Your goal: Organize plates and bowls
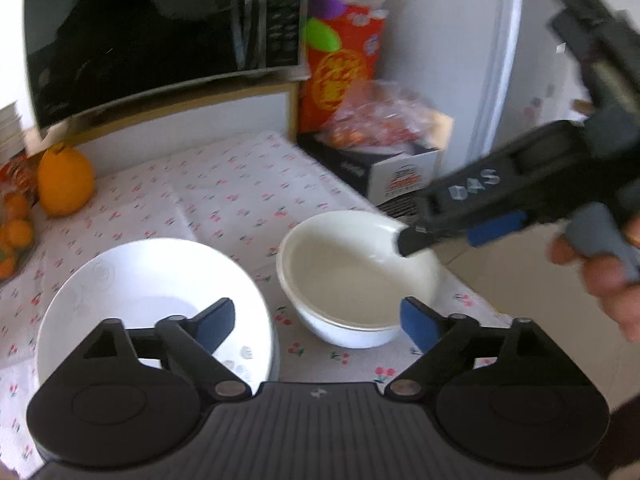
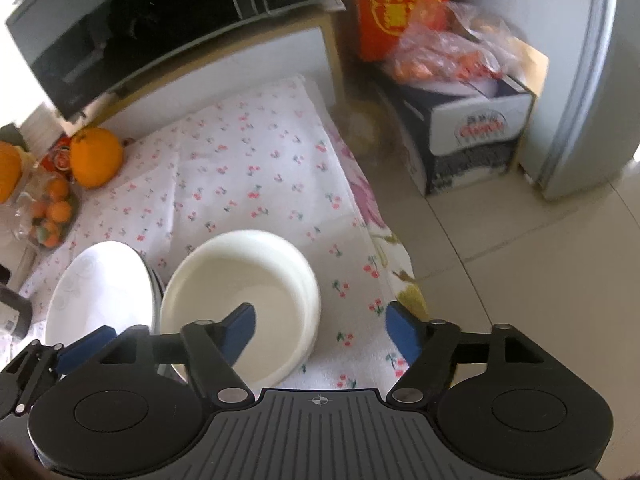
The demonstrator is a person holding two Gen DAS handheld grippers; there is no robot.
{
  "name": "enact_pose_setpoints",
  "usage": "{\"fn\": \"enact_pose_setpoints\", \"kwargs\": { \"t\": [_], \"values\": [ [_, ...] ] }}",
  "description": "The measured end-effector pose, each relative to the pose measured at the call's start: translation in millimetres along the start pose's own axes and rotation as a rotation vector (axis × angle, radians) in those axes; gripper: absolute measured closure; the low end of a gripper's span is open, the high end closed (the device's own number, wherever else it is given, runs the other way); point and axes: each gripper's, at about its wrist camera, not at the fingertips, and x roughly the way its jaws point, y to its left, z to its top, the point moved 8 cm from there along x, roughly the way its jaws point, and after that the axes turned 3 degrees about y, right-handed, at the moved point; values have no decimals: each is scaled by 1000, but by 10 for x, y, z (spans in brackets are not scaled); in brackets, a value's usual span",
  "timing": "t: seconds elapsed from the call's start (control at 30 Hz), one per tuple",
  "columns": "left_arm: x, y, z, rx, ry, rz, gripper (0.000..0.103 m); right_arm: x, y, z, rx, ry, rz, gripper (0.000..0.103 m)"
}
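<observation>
Both sit upright, mouths up, near the tabletop's front right corner: the white plate (image 1: 132,280) to the left, the cream bowl (image 1: 352,276) just beside it at the right edge. Looks like more plates stacked under, hard to tell. Left gripper (image 1: 316,320) is released, nothing between the fingers. Right gripper (image 2: 320,328) spread too, one finger over the bowl, not clamping. "DAS" is printed on its body.

Black left gripper (image 1: 316,320) with ribbed body, blue pads, silver pivot screws, matching right gripper (image 2: 320,330), white "DAS" lettering, grey handle
</observation>
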Motion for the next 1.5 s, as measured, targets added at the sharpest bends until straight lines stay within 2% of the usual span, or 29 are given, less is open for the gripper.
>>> {"fn": "enact_pose_setpoints", "kwargs": {
  "t": [0.2,0.43,0.73,0.9,1.5],
  "values": [
    [-81,-111,-82,106,-57,-49,3,62,-47,11,-88,-58,2,23],
    [1,-195,-126,248,-62,-40,1,146,-90,-5,-141,-88,46,23],
    [253,-238,-56,305,-30,-41,2,260,-50,-6,-111,-66,100,23],
    [392,-216,-48,306,22,-34,3,331,-35,-13,-83,-37,120,24],
    [557,-262,-40,427,45,3,0,480,32,18,-67,7,135,24]
  ]
}}
